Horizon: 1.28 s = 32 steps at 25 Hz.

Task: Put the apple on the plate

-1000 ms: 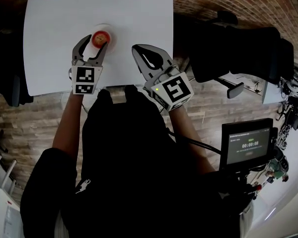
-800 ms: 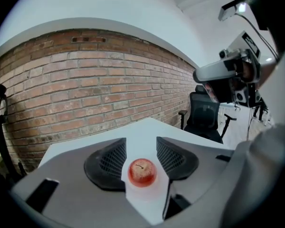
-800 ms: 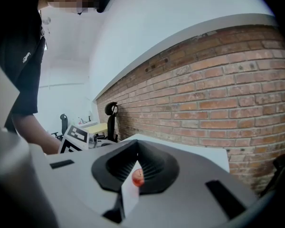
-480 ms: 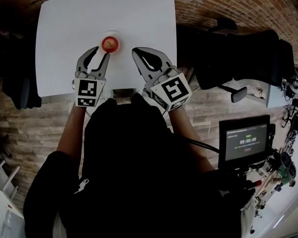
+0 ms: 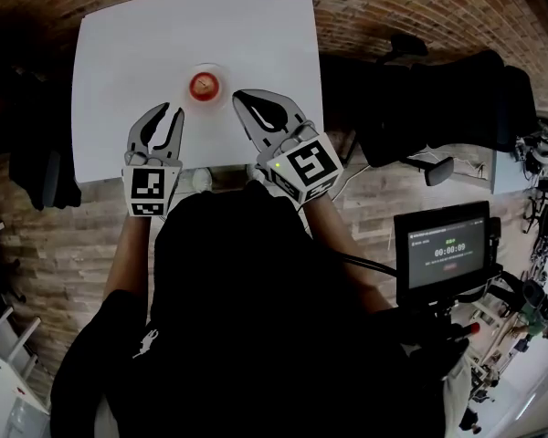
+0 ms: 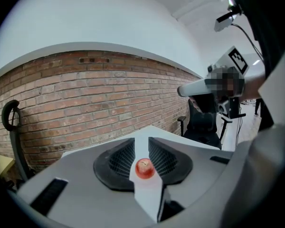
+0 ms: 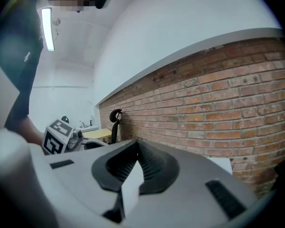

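Well, the apple [image 5: 204, 85] sits on the small white plate [image 5: 221, 97] in the middle of the white table [image 5: 128, 53], so the task looks finished to me. The left gripper [image 5: 170, 113] hangs at about 8 o'clock from the apple, its jaws closing on nothing. The right gripper [image 5: 242, 99], at 4 o'clock, has its jaws together and empty. For writing, only the screen [image 5: 443, 255] shows a timer, seemingly 00:00:09.

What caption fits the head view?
Apple rests on the plate on the white table; left hand-held gripper, jaws closing on nothing, and right hand-held gripper hover near the front edge.
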Tool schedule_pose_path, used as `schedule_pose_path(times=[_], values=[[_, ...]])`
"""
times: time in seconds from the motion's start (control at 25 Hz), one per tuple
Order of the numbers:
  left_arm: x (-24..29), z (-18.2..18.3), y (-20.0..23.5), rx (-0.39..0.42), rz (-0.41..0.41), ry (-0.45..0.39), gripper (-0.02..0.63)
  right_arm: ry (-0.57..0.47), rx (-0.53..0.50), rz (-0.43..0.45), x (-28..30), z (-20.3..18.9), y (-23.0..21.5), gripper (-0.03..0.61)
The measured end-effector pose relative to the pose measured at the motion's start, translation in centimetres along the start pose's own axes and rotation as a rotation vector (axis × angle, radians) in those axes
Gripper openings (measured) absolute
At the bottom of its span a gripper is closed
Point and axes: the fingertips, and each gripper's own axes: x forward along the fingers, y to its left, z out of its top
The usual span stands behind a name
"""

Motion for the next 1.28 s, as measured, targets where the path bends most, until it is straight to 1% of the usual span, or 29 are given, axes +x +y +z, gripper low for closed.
schedule_pose_path(times=[0.12, 0.32, 0.48, 0.72, 1.08, 1.28], values=[[-2.6, 0.4, 0.2, 0.005, 0.014, -0.013, 0.073, -0.012, -0.010, 0.001, -0.7, 0.8, 1.7, 0.003], [-3.6, 0.5, 0.7, -0.011, 0.029, -0.022, 0.046, -0.048, -0.024, 0.004, -0.7, 1.4, 1.8, 0.003], [-4.3, 0.2, 1.0, -0.006, 0.040, -0.017, 0.008, -0.038, -0.028, -0.004, -1.0, 1.0, 1.8, 0.003], [-4.2, -0.4, 0.8, -0.021, 0.035, -0.009, 0.008, -0.036, -0.033, -0.007, -1.0, 0.9, 1.7, 0.003], [-3.6, 0.2, 0.8, -0.029, 0.012, -0.022, 0.008, -0.033, -0.040, -0.018, -1.0, 1.0, 1.5, 0.003], [-3.3, 0.2, 0.8, -0.057, -0.020, -0.027, 0.008, -0.030, -0.038, -0.021, -0.8, 1.0, 1.5, 0.003]])
